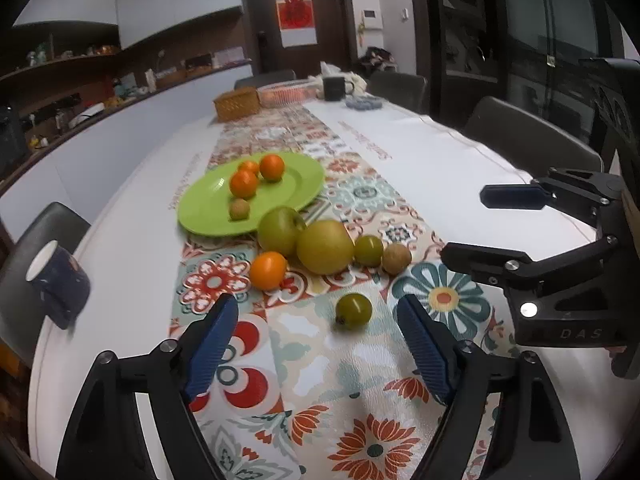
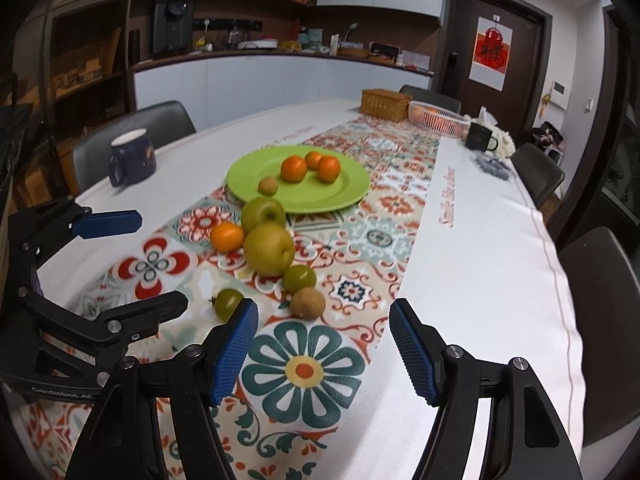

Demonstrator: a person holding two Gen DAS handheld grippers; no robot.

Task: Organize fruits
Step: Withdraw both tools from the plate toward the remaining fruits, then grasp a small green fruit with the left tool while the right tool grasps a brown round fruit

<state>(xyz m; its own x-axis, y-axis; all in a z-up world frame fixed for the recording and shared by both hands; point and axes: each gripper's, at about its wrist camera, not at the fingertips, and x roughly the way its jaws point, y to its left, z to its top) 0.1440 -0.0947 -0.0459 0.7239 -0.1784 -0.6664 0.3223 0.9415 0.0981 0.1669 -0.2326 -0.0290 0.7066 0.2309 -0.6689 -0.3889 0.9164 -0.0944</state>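
A green plate [image 1: 200,208] [image 2: 352,188] on the patterned runner holds three oranges [image 1: 243,183] [image 2: 294,168] and a small brown fruit [image 1: 239,209] [image 2: 268,186]. In front of it lie a green apple [image 1: 280,230] [image 2: 263,212], a pear [image 1: 325,246] [image 2: 268,250], an orange [image 1: 268,270] [image 2: 227,237], a small green fruit [image 1: 368,251] [image 2: 300,278], a brown fruit [image 1: 396,259] [image 2: 307,302] and a lone green fruit [image 1: 353,309] [image 2: 228,303]. My left gripper [image 1: 318,334] [image 2: 128,260] is open and empty, just short of the lone green fruit. My right gripper [image 2: 324,344] [image 1: 464,224] is open and empty near the brown fruit.
A dark blue mug [image 1: 60,284] [image 2: 132,156] stands at the table's left edge. At the far end are a wicker box [image 1: 236,103] [image 2: 385,104], a pink basket [image 1: 284,94] [image 2: 438,118] and a black mug [image 1: 336,87] [image 2: 480,137]. Chairs [image 1: 532,136] [image 2: 600,320] ring the table.
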